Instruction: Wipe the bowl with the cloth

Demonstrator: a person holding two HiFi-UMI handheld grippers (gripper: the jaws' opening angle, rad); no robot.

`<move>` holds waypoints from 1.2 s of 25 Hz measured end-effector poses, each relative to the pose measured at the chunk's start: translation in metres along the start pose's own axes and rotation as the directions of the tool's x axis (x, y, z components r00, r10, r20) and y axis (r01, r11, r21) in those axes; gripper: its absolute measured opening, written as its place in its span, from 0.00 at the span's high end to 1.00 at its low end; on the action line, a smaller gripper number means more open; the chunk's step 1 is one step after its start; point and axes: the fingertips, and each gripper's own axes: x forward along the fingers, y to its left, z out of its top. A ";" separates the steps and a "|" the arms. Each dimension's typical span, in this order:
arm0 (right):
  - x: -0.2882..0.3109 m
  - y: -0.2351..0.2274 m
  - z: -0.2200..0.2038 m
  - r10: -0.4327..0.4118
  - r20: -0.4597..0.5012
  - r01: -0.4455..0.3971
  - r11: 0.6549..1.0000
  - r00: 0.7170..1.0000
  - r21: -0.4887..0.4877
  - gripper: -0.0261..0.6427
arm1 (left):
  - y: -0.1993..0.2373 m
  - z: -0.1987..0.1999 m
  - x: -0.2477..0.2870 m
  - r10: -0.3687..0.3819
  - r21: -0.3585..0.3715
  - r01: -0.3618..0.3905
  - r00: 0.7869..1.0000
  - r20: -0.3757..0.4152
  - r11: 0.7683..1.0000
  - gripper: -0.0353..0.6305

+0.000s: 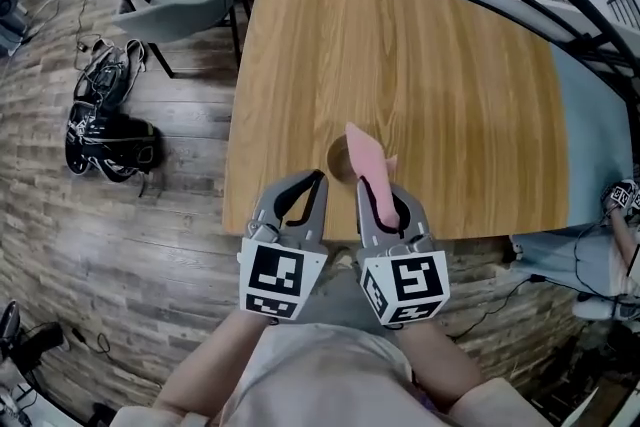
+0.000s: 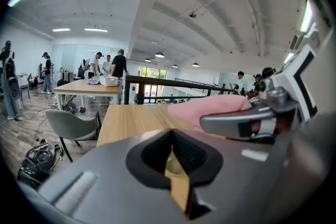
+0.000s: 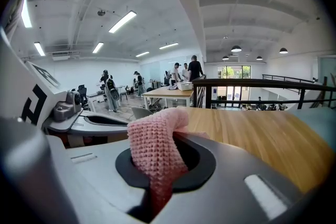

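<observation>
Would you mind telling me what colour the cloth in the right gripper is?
Pink, with a knitted weave. The cloth shows best in the right gripper view.

1. Head view: bowl (image 1: 339, 158) mostly hidden behind cloth (image 1: 366, 165) and right gripper (image 1: 378, 193).
2. Left gripper view: pale sliver behind the closed jaws of left gripper (image 2: 172, 136); can't confirm it's the bowl.
3. Cloth's lower end buried between right gripper's jaws.
4. Person (image 1: 622, 215) cut off by head view's right edge.
</observation>
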 end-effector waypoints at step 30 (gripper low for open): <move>0.070 -0.075 -0.071 0.099 -0.137 -0.096 0.995 0.986 0.024 0.92 | 0.016 -0.112 0.110 -0.003 -0.336 -0.118 0.941 -0.339 0.934 0.82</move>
